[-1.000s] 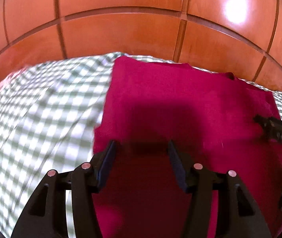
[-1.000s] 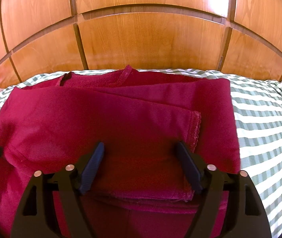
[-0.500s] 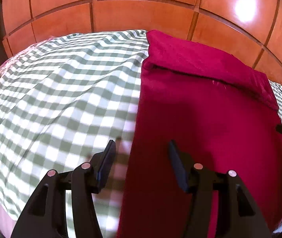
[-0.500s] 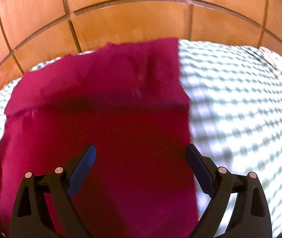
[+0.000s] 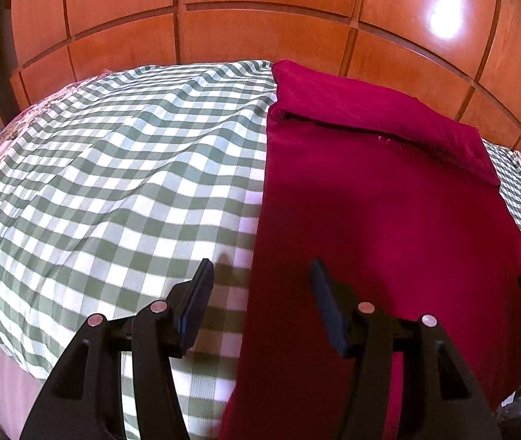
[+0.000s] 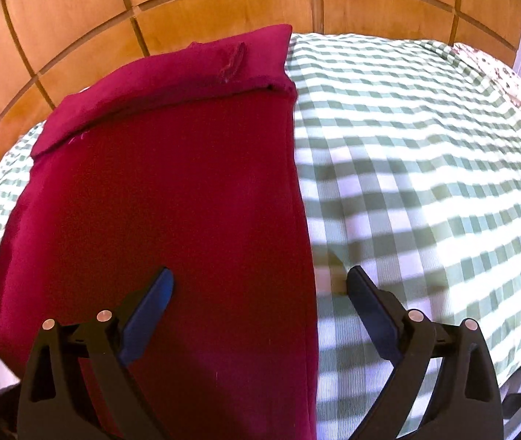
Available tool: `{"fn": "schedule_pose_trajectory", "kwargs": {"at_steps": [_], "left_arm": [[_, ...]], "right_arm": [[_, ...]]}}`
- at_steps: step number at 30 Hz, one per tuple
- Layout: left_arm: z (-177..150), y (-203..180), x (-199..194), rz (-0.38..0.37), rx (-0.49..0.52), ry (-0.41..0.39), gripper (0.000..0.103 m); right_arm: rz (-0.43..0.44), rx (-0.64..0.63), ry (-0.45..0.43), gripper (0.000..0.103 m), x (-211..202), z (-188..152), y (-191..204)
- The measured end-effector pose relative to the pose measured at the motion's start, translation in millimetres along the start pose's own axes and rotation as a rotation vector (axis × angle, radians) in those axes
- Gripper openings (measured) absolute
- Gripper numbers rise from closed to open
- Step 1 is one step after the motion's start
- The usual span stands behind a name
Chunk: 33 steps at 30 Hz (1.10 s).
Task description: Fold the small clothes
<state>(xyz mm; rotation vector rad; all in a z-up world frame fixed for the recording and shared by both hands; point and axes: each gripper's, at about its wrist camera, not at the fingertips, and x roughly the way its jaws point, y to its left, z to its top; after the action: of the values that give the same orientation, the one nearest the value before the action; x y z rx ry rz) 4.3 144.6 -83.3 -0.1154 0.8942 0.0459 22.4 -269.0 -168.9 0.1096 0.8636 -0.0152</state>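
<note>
Left wrist view: both tongs now back at the near edges of the garment (image 5: 388, 220).
A second ago they hovered over its middle. The left tongs (image 5: 260, 293) stand half open, empty, straddling its left edge; the right tongs (image 6: 258, 300), just widened, are empty over its right edge. It lies flat on the bed (image 5: 114, 183), far end folded over, so I judge the next fold imminent.
</note>
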Motion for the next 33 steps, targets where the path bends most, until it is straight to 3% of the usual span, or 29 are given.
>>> {"fn": "schedule_pose_trajectory", "kwargs": {"at_steps": [10,14,17,20,24,25,26,29,33], "left_arm": [[-9.6,0.1,-5.2,-0.005,0.022,0.013,0.055],[-22.2,2.8,-13.3,-0.041,0.047,0.046,0.053],[-33.9,16.2,-23.9,-0.136,0.038,0.07,0.052],[-43.2,28.7,-30.3,-0.236,0.024,0.109,0.034],[-52.7,20.2,-39.2,-0.263,0.085,0.119,0.022],[-54.0,12.9,-41.4,-0.252,0.12,0.121,0.014],[-53.8,8.0,-43.0,-0.239,0.146,0.12,0.01],[-46.1,4.6,-48.1,-0.256,0.162,0.106,0.009],[-18.3,19.1,-62.6,-0.432,0.037,0.057,0.008]], "right_arm": [[0.077,-0.03,0.049,0.08,-23.8,-33.0,1.1],[0.104,-0.051,0.084,0.06,-33.7,-45.7,0.2],[0.136,-0.062,0.119,0.047,-40.2,-52.8,-1.6],[0.146,-0.072,0.146,0.038,-41.0,-57.0,-1.4],[0.163,-0.098,0.184,0.025,-43.4,-61.1,2.1],[0.163,-0.105,0.189,0.023,-43.9,-62.0,2.6],[0.163,-0.106,0.19,0.014,-44.5,-62.8,4.2],[0.179,-0.102,0.185,0.009,-49.0,-63.8,4.1],[0.28,-0.049,0.125,0.009,-64.5,-45.3,3.7]]}}
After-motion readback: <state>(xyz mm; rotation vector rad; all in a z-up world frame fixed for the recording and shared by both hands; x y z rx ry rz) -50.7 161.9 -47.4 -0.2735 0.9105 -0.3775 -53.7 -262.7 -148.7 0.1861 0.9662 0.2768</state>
